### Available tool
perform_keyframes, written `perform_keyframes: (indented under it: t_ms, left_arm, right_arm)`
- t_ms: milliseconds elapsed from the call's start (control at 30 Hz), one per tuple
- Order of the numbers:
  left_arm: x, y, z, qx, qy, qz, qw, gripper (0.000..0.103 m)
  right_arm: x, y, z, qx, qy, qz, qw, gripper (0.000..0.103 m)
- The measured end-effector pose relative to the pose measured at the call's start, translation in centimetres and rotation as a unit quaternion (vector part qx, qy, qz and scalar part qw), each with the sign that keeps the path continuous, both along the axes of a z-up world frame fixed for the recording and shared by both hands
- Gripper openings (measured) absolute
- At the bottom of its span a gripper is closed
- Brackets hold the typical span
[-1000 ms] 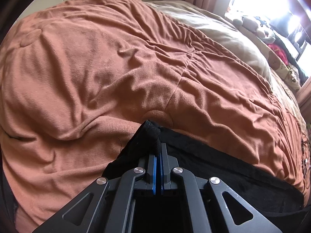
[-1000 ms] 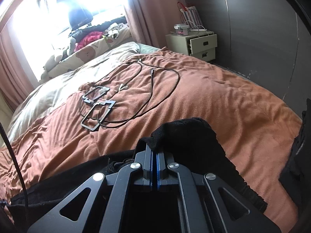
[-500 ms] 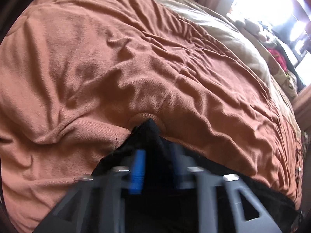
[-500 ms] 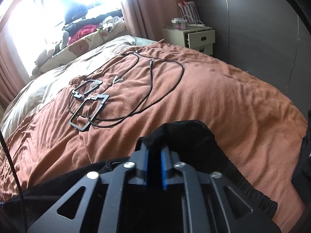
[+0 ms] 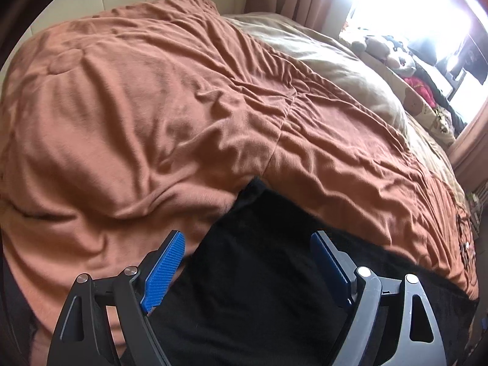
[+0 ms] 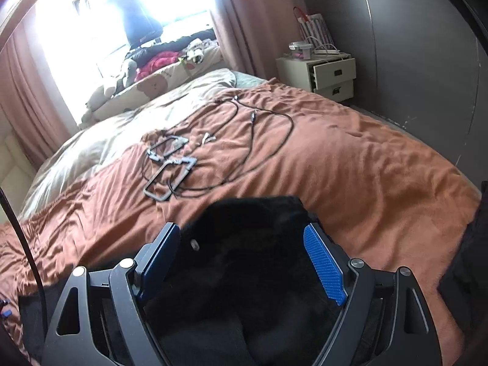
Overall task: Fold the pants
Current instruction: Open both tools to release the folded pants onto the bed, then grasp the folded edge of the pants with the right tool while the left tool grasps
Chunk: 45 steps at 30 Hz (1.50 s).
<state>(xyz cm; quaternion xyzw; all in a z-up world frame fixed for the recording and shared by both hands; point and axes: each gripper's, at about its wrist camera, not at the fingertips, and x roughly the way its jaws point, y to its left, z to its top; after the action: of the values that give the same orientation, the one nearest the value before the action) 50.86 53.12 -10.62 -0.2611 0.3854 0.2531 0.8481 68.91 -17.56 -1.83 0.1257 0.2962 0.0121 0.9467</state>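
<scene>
Sunlit window (image 6: 100,30), grey wall (image 6: 411,45)

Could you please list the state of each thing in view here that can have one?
Left gripper: opening, fingers clear of the cloth.
Right gripper: opening, nothing pinched.
Black pants: released, lying on the bedspread.
Orange bedspread: wrinkled.
Nightstand top drawer: pulled open.
Cables: loose on the bed.
</scene>
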Motion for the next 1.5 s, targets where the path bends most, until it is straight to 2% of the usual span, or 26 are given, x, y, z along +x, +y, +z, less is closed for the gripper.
perform_keyframes:
  t_ms: [167,433,500,600,667,733,833,1100,1300,1400,1500]
  left_arm:
    - [-3.2,-1.5,0.4,-0.008,-0.004,-0.012,0.9999,0.086]
    - [-8.6,-3.6,1.5,-0.022,-0.017,-0.015,0.9995,0.086]
    - [-10.1,-4.0,1.4,-0.034,-0.022,-0.012,0.9991,0.083]
    - [-12.2,-4.7,1.0,-0.049,-0.023,-0.013,0.9984,0.073]
    - [-13.2,-5.0,0.7,-0.057,-0.023,-0.013,0.9980,0.062]
    - [-14.1,-5.3,0.1,-0.070,-0.023,-0.012,0.9972,0.057]
    - [-15.1,-5.6,-0.5,-0.085,-0.026,-0.007,0.9961,0.057]
    - [-16.0,-5.9,-3.7,-0.138,-0.030,0.012,0.9898,0.057]
    - [-15.4,-5.9,-6.2,-0.161,-0.024,0.028,0.9863,0.057]
    - [-15.3,-5.7,-7.2,-0.165,-0.021,0.035,0.9855,0.057]
    - [-15.4,-5.4,-8.0,-0.179,-0.029,0.047,0.9823,0.057]
  right_arm:
    - [-2.6,-1.7,0.0,0.010,0.025,0.010,1.000,0.083]
    - [-8.9,-5.4,0.2,0.029,0.044,0.013,0.999,0.083]
    - [-10.7,-6.4,-0.1,0.042,0.053,0.013,0.998,0.083]
    - [-12.8,-7.8,-0.2,0.059,0.060,0.016,0.996,0.083]
    - [-14.0,-8.9,0.1,0.069,0.059,0.017,0.996,0.083]
    - [-14.8,-9.7,0.1,0.080,0.062,0.021,0.995,0.083]
    - [-15.9,-10.9,0.0,0.094,0.064,0.027,0.993,0.083]
    - [-17.4,-12.1,-2.1,0.125,0.084,0.040,0.988,0.083]
    - [-16.7,-12.5,-4.0,0.150,0.104,0.037,0.983,0.082]
    - [-16.0,-13.1,-4.5,0.168,0.112,0.025,0.979,0.076]
    - [-14.9,-13.5,-4.5,0.176,0.109,0.017,0.978,0.076]
